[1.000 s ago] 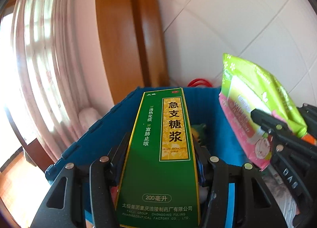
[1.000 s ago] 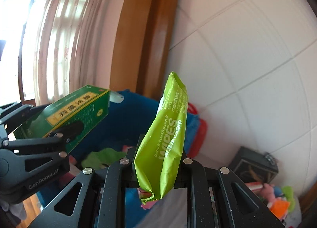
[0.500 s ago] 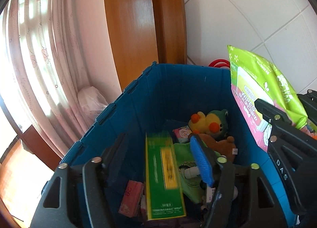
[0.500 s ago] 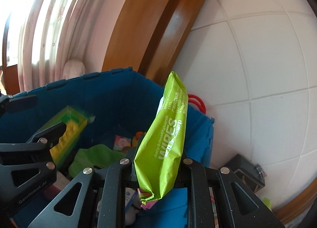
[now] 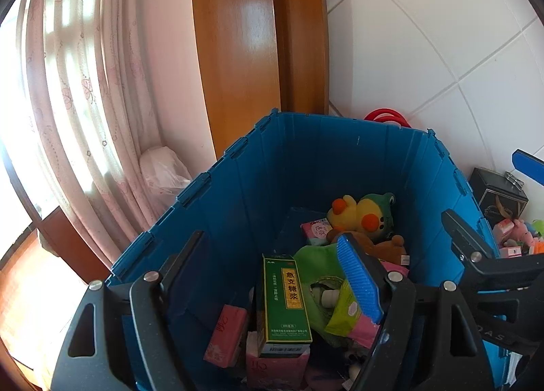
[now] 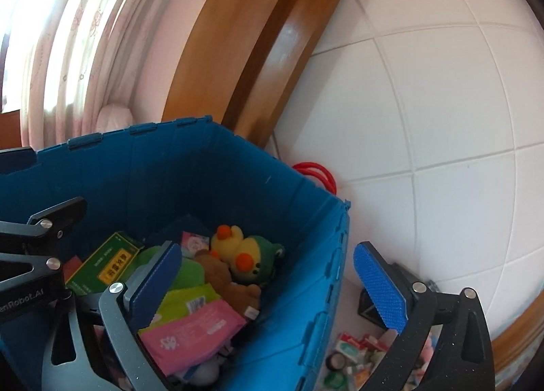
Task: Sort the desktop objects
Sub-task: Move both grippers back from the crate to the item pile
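A blue plastic crate (image 5: pixel 306 160) (image 6: pixel 210 166) stands by the tiled wall. Inside it lie the green medicine box (image 5: pixel 285 302) (image 6: pixel 102 265), the green and pink wipes pack (image 5: pixel 350 316) (image 6: pixel 193 319), a yellow duck and green frog plush (image 5: pixel 367 214) (image 6: pixel 244 258) and other small items. My left gripper (image 5: pixel 272 275) is open and empty above the crate. My right gripper (image 6: pixel 268 285) is open and empty over the crate's right wall; it also shows at the right of the left wrist view (image 5: pixel 476 255).
A red ring handle (image 5: pixel 387 117) (image 6: pixel 316 173) sits behind the crate. A dark box (image 5: pixel 499 197) and several small toys (image 6: pixel 353 360) lie to the crate's right. A wooden frame (image 5: pixel 244 34) and pink curtain (image 5: pixel 85 85) stand behind.
My left gripper opened and the green medicine box dropped into the crate. My right gripper opened and the wipes pack fell into the crate. Both grippers tilted down over the crate.
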